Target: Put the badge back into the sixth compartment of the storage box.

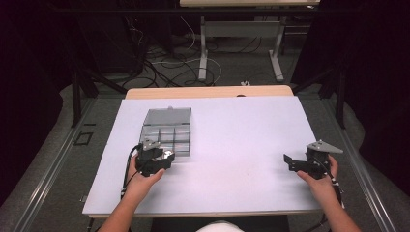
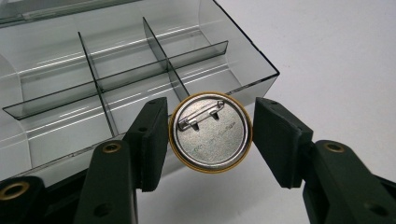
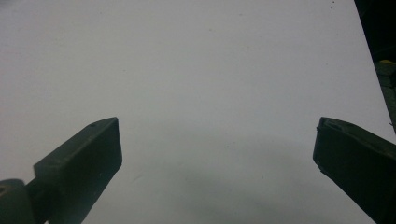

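— So, where does the badge (image 2: pixel 210 132) sit for you?

— Right between the two jaws of your left gripper (image 2: pixel 210 140), with its silver back and pin facing the camera. The left pad (image 2: pixel 154 140) seems to touch its rim or come very close; the right pad (image 2: pixel 275 140) stands just off the other edge. So the jaws are narrow around it but, as far as I can tell, not yet pinching it.

— And which way does the pin run?

— Roughly across, from one pad towards the other, slightly tilted. The badge is round, so any closing line should work.

— Where is the box (image 2: pixel 116 88) from there?

— Just beyond the badge, straight ahead of your jaws. It is clear plastic with its lid open and the dividers showing; its near right corner lies just behind the badge. In the high view your left gripper (image 1: pixel 153 159) is at the box's (image 1: pixel 167 128) near edge.

— My other hand?

— Your right gripper (image 1: pixel 309 162) is well apart, over bare table (image 1: pixel 241 140) near the right side, jaws wide and empty. The left is plainly the nearer one.
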`<state>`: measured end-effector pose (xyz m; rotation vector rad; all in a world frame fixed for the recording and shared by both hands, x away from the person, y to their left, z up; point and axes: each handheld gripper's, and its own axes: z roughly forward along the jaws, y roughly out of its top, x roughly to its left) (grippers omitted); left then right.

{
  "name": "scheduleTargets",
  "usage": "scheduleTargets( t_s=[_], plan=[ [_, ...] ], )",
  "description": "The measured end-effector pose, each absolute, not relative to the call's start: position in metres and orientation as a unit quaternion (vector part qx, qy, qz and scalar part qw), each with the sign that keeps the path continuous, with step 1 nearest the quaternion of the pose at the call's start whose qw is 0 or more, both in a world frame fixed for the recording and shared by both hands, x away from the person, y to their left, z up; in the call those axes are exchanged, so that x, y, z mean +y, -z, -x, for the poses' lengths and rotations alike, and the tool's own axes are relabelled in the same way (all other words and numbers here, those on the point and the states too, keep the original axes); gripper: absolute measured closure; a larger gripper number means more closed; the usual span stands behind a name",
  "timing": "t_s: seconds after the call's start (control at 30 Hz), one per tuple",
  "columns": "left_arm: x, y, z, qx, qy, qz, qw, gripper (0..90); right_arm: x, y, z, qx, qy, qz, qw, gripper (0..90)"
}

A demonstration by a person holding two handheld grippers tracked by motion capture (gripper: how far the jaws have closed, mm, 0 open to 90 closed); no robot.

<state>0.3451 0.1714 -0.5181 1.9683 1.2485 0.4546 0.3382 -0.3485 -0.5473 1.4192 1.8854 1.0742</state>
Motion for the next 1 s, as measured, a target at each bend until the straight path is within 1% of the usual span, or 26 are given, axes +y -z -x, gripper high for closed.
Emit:
scheduleTargets(
  t_s=[0.1, 0.13, 0.23, 0.27, 0.33, 0.37, 0.53, 0.6, 0.7, 0.77, 0.83, 0.87, 0.9, 1.0],
  plan=[
    [0.174, 0.515, -0.345, 0.490, -0.173, -0.768, 0.374, 46.9, -0.348, 0.548, -0.338, 0.699, -0.398, -0.527, 0.274, 1.1],
    [0.174, 0.516, -0.345, 0.491, -0.179, -0.764, 0.378, 46.8, -0.348, 0.547, -0.338, 0.700, -0.398, -0.527, 0.272, 1.1],
    [0.176, 0.514, -0.345, 0.496, -0.170, -0.763, 0.377, 46.8, -0.349, 0.547, -0.338, 0.700, -0.399, -0.526, 0.271, 1.1],
    [0.176, 0.515, -0.345, 0.494, -0.182, -0.759, 0.383, 46.8, -0.349, 0.547, -0.338, 0.700, -0.399, -0.526, 0.271, 1.1],
    [0.177, 0.513, -0.345, 0.493, -0.178, -0.762, 0.380, 46.8, -0.348, 0.548, -0.339, 0.697, -0.400, -0.527, 0.278, 1.1],
    [0.177, 0.513, -0.345, 0.493, -0.178, -0.762, 0.381, 46.9, -0.349, 0.547, -0.339, 0.701, -0.398, -0.525, 0.272, 1.1],
    [0.178, 0.511, -0.345, 0.498, -0.181, -0.754, 0.389, 46.9, -0.349, 0.547, -0.338, 0.700, -0.398, -0.526, 0.274, 1.1],
    [0.179, 0.510, -0.345, 0.497, -0.180, -0.755, 0.388, 46.8, -0.348, 0.549, -0.339, 0.694, -0.404, -0.526, 0.282, 1.1],
    [0.179, 0.510, -0.344, 0.501, -0.179, -0.752, 0.390, 46.8, -0.349, 0.547, -0.338, 0.700, -0.397, -0.527, 0.274, 1.1],
    [0.179, 0.509, -0.344, 0.501, -0.181, -0.750, 0.393, 46.8, -0.348, 0.547, -0.338, 0.694, -0.400, -0.529, 0.279, 1.1],
    [0.178, 0.508, -0.345, 0.499, -0.181, -0.750, 0.394, 46.9, -0.349, 0.547, -0.338, 0.698, -0.398, -0.529, 0.272, 1.1],
    [0.178, 0.506, -0.345, 0.499, -0.184, -0.751, 0.393, 46.9, -0.348, 0.548, -0.338, 0.694, -0.399, -0.530, 0.279, 1.1],
    [0.177, 0.506, -0.345, 0.498, -0.183, -0.751, 0.394, 46.8, -0.349, 0.547, -0.338, 0.698, -0.398, -0.529, 0.272, 1.1],
    [0.174, 0.502, -0.344, 0.493, -0.187, -0.750, 0.399, 46.9, -0.348, 0.547, -0.338, 0.699, -0.396, -0.529, 0.274, 1.1]
  ],
)
